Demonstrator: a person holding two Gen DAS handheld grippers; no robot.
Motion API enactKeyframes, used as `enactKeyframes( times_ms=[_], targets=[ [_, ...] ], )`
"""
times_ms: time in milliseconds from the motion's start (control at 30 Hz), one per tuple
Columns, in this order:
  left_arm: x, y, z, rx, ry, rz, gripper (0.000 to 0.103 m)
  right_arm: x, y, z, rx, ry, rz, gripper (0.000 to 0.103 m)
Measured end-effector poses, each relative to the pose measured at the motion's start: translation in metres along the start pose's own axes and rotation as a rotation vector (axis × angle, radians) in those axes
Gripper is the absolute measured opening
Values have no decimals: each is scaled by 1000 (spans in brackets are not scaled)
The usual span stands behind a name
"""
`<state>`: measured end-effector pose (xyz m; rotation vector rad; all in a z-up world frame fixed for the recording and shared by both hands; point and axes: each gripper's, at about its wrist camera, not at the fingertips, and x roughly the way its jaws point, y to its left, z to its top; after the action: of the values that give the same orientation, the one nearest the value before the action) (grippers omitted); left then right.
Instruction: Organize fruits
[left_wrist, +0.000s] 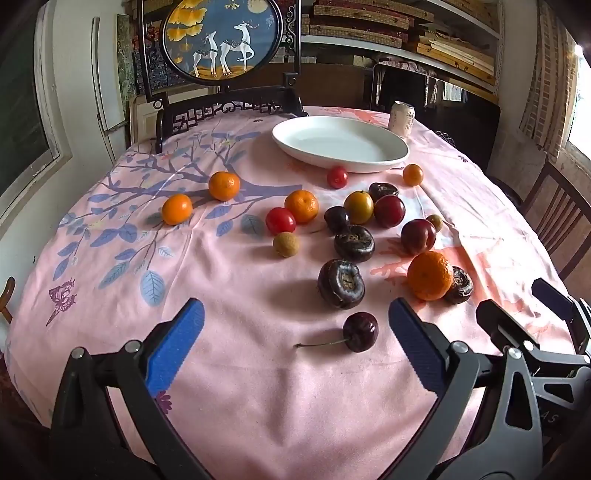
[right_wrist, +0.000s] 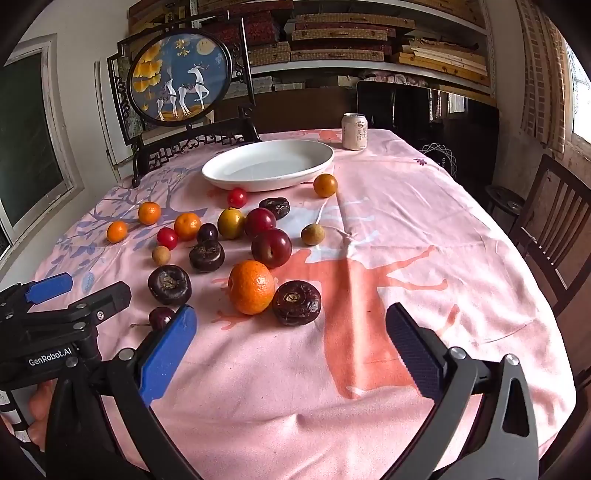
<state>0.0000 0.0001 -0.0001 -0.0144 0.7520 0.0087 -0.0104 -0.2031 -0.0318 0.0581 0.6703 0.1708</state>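
Several fruits lie loose on a pink tablecloth (left_wrist: 240, 280): tangerines (left_wrist: 430, 275), red plums (left_wrist: 418, 236), dark water chestnuts (left_wrist: 341, 283), cherry tomatoes (left_wrist: 280, 220) and longans (left_wrist: 286, 244). A dark cherry (left_wrist: 360, 331) with a stem lies between my left gripper's open fingers. My left gripper (left_wrist: 295, 334) is open and empty. My right gripper (right_wrist: 291, 338) is open and empty, just in front of a tangerine (right_wrist: 251, 286) and a water chestnut (right_wrist: 297, 302). An empty white oval plate (left_wrist: 340, 143) sits at the far side, also in the right wrist view (right_wrist: 269, 164).
A drink can (right_wrist: 354, 131) stands behind the plate. A dark carved screen with a round deer picture (left_wrist: 221, 37) stands at the table's far left. A wooden chair (right_wrist: 554, 218) is at the right edge. The left gripper (right_wrist: 48, 306) shows beside the right one.
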Motion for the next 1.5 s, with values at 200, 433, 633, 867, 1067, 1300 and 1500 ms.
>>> enactKeyframes(
  times_ms=[200, 433, 633, 867, 1067, 1300, 1500],
  targets=[
    [0, -1, 0, 8, 15, 3, 101, 1, 0, -3, 19, 5, -3, 102],
    [0, 0, -3, 1, 19, 5, 101, 4, 5, -5, 7, 13, -5, 102],
    [2, 4, -4, -9, 26, 5, 101, 4, 7, -5, 5, 14, -5, 102],
    [1, 4, -4, -11, 28, 3, 101, 4, 7, -5, 7, 13, -5, 102],
    [1, 4, -4, -12, 28, 4, 101, 2, 8, -5, 6, 11, -3, 102],
    [1, 4, -4, -10, 26, 4, 101, 1, 9, -6, 6, 7, -1, 102],
    [1, 4, -4, -10, 27, 4, 101, 1, 9, -6, 7, 10, -2, 102]
  ],
)
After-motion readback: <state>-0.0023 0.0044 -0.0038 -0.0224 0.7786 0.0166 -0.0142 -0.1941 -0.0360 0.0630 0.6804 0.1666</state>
